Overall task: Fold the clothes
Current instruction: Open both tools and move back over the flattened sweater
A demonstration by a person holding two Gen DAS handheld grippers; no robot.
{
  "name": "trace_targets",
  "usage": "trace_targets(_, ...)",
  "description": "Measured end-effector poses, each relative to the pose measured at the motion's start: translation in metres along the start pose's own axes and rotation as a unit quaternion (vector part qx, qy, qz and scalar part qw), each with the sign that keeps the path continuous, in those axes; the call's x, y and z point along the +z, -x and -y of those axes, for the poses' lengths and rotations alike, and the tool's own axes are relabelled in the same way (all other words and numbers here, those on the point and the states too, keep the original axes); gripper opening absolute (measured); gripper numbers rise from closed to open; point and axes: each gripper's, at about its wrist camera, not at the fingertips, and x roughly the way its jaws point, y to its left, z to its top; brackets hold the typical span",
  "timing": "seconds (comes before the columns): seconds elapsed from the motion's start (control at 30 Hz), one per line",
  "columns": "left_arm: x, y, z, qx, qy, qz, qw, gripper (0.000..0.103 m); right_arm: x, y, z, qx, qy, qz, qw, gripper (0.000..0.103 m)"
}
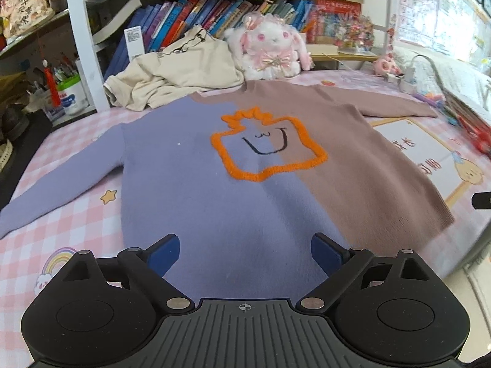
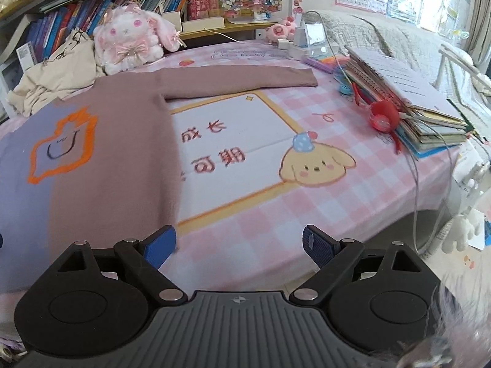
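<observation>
While the sweater [image 1: 245, 165] lies flat, unfolded, on the checked table cover [image 2: 307, 214], your left gripper [image 1: 245, 253] and right gripper [image 2: 239, 247] hover spread and empty; I judge folding hasn't begun, so pinch a sleeve next.

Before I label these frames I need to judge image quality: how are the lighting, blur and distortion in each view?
Left wrist view: soft even light on the sweater, its orange outline sharp; strong fisheye bending of the bookshelf; window glare top right. Right wrist view: blown-out window at top right, slight smear on the printed tablecloth, a blurred fuzzy edge at bottom right, dark vignette corners.
</observation>
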Motion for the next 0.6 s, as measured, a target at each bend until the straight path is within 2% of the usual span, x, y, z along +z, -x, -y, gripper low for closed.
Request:
trace_targets(0.37, 0.028, -0.019, 0.051, 0.101, 0.069, -0.025, 0.9922, 0.094, 0.096, -0.085, 0.056, 0.071, 0.023, -0.011, 0.997, 0.090)
trace_targets(0.5, 0.038, -0.022, 0.060, 0.132, 0.109, -0.034, 0.9846, 0.094, 0.122, -0.104, 0.070, 0.094, 0.042, -0.021, 0.994, 0.090)
trace_targets(0.6, 0.044, -0.026, 0.061, 0.151, 0.150, -0.048, 0.9759, 0.094, 0.134, -0.109, 0.075, 0.104, 0.065, -0.022, 0.992, 0.090)
